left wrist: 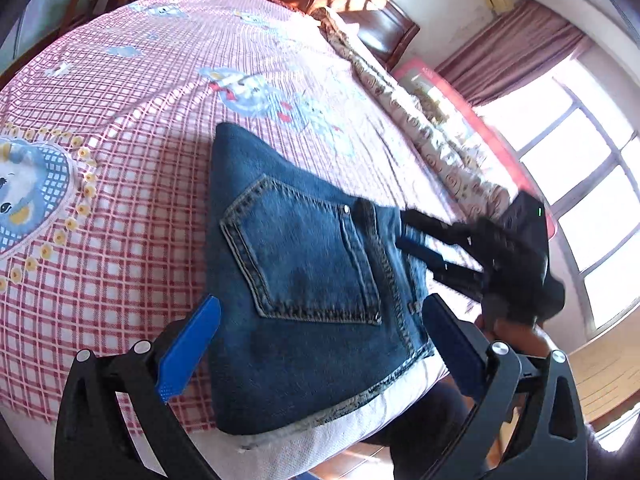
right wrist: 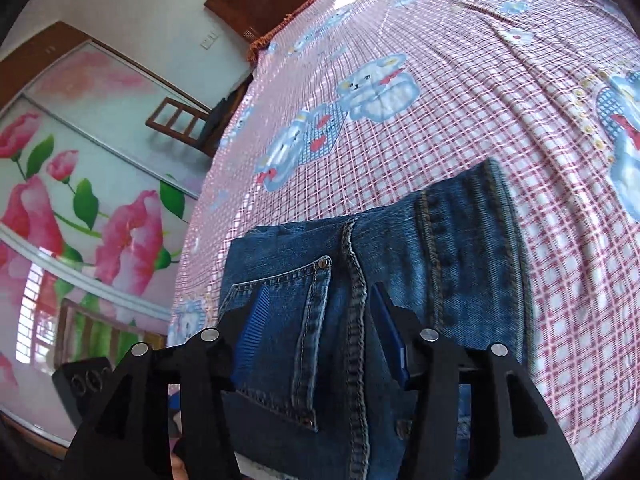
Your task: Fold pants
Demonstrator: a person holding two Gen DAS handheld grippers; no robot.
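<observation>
Pink-and-white checked cloth printed with blue bears covers the bed (left wrist: 132, 92), which spreads out ahead of both tongs and fills most of each view. On it, near the edge closest to the person, lie the pants (left wrist: 304, 280): blue denim jeans folded into a compact block, back pocket (left wrist: 308, 256) facing up.

From the left wrist view, the folded jeans sit directly ahead of the left tongs (left wrist: 316, 340), between the two blue-padded fingers, which stand wide apart, with the jaws on either side of the denim and not closed on it. Beyond and to the right, at the waistband end of the jeans, the right tongs (left wrist: 424, 248) reach in over the fabric.

From the right wrist view, the right tongs (right wrist: 320, 332) hang low over the jeans, fingers spread, the thick centre seam (right wrist: 354, 300) running between them. I cannot tell whether the pads touch the cloth.
</observation>
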